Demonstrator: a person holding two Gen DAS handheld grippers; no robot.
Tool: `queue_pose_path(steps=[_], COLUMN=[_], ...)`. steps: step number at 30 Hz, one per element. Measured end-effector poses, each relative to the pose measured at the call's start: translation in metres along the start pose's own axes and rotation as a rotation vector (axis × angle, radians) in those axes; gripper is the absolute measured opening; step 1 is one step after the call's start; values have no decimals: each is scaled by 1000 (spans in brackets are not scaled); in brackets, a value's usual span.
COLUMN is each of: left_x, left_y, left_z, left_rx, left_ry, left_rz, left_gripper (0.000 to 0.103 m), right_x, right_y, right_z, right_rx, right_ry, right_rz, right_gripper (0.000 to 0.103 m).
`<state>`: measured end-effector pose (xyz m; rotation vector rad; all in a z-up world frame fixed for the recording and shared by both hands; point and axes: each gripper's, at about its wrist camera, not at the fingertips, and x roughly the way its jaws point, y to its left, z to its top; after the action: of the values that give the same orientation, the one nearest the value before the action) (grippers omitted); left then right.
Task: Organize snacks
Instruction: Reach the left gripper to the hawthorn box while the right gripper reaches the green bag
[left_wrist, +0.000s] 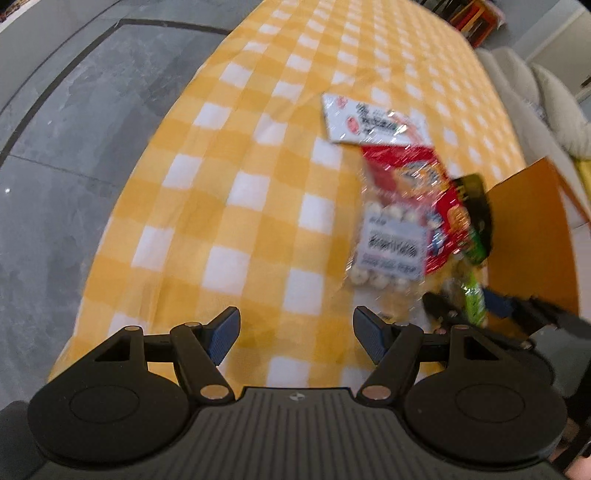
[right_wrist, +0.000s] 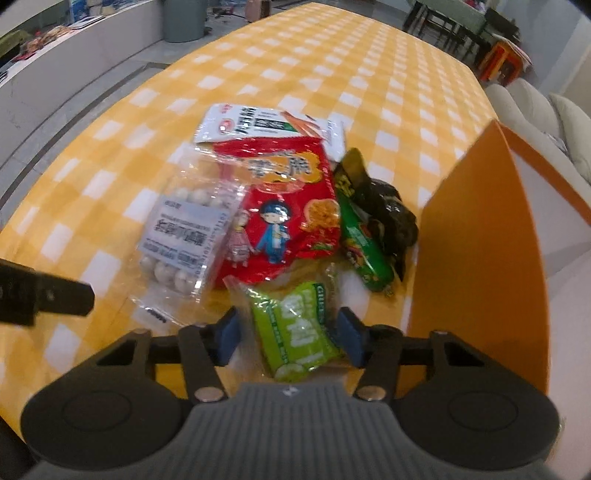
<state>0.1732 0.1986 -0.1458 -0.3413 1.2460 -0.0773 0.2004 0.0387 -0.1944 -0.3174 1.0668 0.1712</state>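
A heap of snacks lies on the yellow checked tablecloth (right_wrist: 110, 155). It holds a clear pack of white balls (right_wrist: 181, 236), a red bag (right_wrist: 284, 210), a white packet (right_wrist: 258, 123), a dark green stick pack (right_wrist: 362, 243) and a black wrapper (right_wrist: 388, 210). A light green packet (right_wrist: 299, 343) lies between the blue pads of my right gripper (right_wrist: 290, 336); the right pad is at its edge and a gap shows at the left pad. My left gripper (left_wrist: 295, 332) hangs open over bare cloth, left of the ball pack (left_wrist: 391, 243). The right gripper (left_wrist: 469, 308) shows at the heap's near right.
An open orange box (right_wrist: 480, 240) stands right of the heap, its wall close to the right gripper. The table's left edge drops to grey floor (left_wrist: 74, 147). A pale sofa (right_wrist: 535, 110) sits beyond the box. Open cloth stretches behind and left of the snacks.
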Motion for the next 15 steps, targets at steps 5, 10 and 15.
queue_pose_path(steps=[5, 10, 15], left_x=[-6, -10, 16], left_y=[-18, -46, -62], left_z=[1, 1, 1], left_rx=[54, 176, 240], left_ry=[-96, -263, -206], left_rz=[-60, -31, 3], left_gripper=[82, 91, 92], right_x=[-3, -9, -19], right_y=[-3, 0, 5], right_z=[-3, -10, -22], right_rx=[25, 10, 8], right_ry=[-6, -25, -47], right_rz=[8, 65, 104], right_gripper=[42, 41, 41])
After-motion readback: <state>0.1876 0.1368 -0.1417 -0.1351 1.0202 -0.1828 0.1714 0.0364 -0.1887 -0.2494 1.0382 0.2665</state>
